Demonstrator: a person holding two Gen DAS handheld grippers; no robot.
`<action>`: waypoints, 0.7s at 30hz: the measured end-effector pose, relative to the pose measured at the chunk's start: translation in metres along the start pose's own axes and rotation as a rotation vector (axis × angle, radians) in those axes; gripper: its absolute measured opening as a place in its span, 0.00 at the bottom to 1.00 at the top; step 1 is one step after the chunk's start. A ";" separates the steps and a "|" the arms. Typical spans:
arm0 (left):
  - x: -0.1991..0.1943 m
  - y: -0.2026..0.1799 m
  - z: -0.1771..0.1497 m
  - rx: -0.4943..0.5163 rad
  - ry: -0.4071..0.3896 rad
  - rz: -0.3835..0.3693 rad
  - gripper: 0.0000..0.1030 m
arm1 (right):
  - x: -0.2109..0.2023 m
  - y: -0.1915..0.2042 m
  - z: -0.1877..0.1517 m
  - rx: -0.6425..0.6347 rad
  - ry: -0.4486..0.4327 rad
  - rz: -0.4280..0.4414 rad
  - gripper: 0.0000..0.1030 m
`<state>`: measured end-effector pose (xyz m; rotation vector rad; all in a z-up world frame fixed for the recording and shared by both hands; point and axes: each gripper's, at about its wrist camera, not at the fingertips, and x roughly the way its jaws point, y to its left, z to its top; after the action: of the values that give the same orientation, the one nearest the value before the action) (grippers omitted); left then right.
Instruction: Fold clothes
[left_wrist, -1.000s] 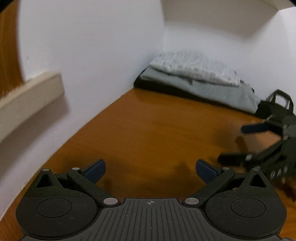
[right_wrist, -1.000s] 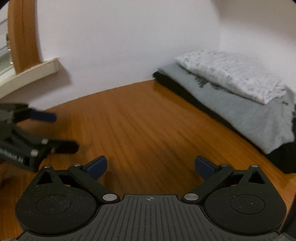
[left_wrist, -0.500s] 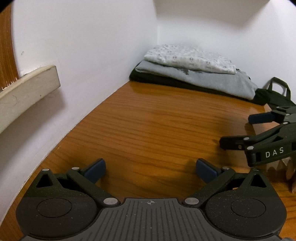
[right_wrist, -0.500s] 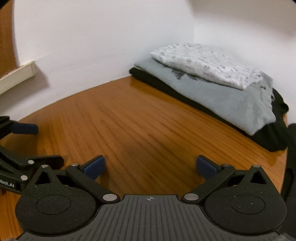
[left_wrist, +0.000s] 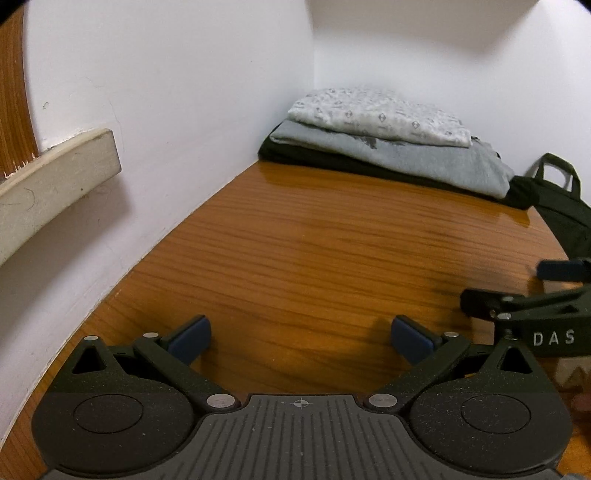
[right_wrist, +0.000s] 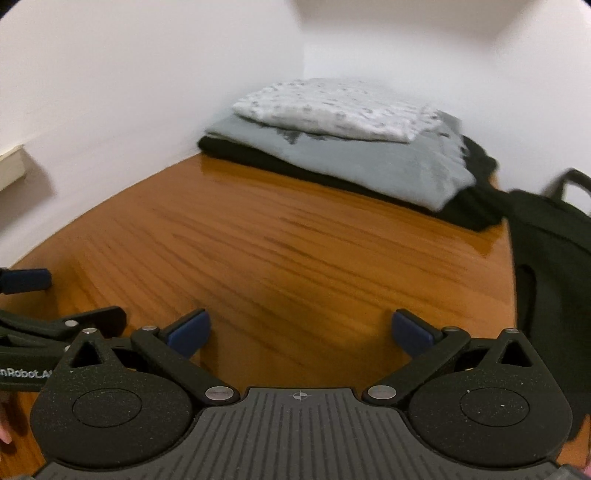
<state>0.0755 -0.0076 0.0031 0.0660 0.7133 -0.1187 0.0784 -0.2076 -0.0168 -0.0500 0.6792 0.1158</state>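
Both tongs are spread wide with nothing between the blue pads: left tongs (left_wrist: 301, 334), right tongs (right_wrist: 301, 332), side by side low over the counter (left_wrist: 314, 251). Change versus a second ago: both cameras have swung so the stack in the far corner sits nearer centre, and the right wrist view is now motion-blurred, so that hand looks mid-move. The counter between the tongs and the stack is bare wood in every frame, so no garment is laid out for folding. The stack itself is unchanged: patterned white cloth (left_wrist: 376, 116) on top, grey garment (left_wrist: 417, 162) under it, black garment (left_wrist: 332, 162) at the bottom, pushed against both walls. My read: these three look done, and the hands are between items or finished. Right of the stack, just beside it, is a dark bag (left_wrist: 565, 210) with a loop handle. View differences: the right wrist shows the bag (right_wrist: 546, 258) running much closer along the counter's right edge, and more of the black garment bunched at the stack's right end; it catches only the end of the cream ledge. The left wrist shows that ledge (left_wrist: 55, 184) on the left wall fully, plus the wood trim above it.
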 end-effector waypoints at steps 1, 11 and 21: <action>0.000 0.000 0.000 0.001 0.000 -0.001 1.00 | -0.003 0.001 -0.002 0.018 0.000 -0.023 1.00; -0.001 0.001 -0.002 0.006 0.000 -0.007 1.00 | -0.024 0.007 -0.022 0.108 -0.003 -0.134 1.00; -0.003 0.004 -0.003 0.009 0.001 -0.012 1.00 | -0.027 0.008 -0.024 0.111 -0.003 -0.132 1.00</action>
<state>0.0717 -0.0032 0.0034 0.0708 0.7139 -0.1333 0.0421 -0.2045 -0.0186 0.0125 0.6762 -0.0486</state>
